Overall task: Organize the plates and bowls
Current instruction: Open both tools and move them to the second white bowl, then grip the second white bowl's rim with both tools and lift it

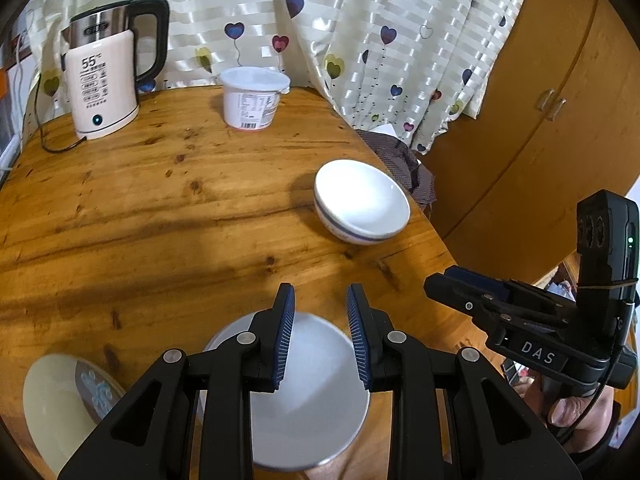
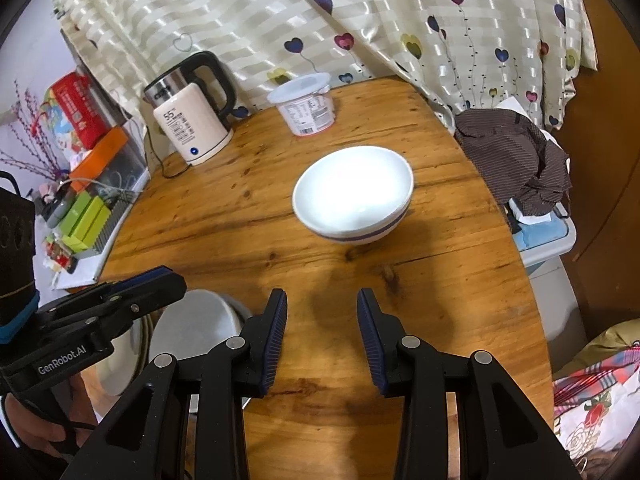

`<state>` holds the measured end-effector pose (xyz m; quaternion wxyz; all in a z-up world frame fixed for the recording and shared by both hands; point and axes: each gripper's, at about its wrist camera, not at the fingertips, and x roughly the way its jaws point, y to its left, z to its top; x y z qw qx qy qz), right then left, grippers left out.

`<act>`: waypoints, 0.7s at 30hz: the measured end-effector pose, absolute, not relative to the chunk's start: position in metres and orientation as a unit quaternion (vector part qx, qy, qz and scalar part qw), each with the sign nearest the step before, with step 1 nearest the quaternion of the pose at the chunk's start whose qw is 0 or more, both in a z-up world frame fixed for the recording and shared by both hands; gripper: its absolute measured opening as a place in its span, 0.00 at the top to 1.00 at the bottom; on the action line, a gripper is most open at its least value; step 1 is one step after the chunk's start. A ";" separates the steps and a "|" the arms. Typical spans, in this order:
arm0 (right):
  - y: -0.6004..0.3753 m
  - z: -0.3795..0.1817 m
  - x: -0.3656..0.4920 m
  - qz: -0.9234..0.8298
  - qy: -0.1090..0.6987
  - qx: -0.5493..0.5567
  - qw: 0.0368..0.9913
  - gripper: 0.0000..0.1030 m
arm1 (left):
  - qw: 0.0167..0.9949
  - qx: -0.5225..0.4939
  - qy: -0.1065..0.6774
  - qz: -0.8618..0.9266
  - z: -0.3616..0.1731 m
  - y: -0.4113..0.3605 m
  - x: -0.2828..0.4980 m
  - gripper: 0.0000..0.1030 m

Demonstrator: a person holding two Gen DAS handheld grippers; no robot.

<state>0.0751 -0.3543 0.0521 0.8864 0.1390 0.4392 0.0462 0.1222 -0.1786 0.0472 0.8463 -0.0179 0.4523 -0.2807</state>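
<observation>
A white bowl with a blue band (image 1: 362, 202) (image 2: 354, 196) stands on the round wooden table (image 1: 160, 208) toward its right edge. A second white bowl (image 1: 304, 396) (image 2: 192, 328) sits at the near edge, right under my left gripper (image 1: 320, 304), which is open and empty above it. A cream plate with a blue pattern (image 1: 64, 400) lies left of that bowl. My right gripper (image 2: 322, 308) is open and empty, short of the banded bowl. It also shows in the left wrist view (image 1: 472, 292).
An electric kettle (image 1: 104, 80) (image 2: 192, 116) with its cord and a white lidded tub (image 1: 252, 98) (image 2: 306, 104) stand at the table's far side by a curtain. Brown cloth (image 2: 516, 160) lies beyond the right edge. Boxes and clutter (image 2: 84, 184) sit left.
</observation>
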 end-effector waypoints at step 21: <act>-0.394 0.048 0.123 0.010 0.436 0.151 0.887 0.65 | 0.824 -0.011 0.480 -0.301 0.041 -0.225 0.194 0.73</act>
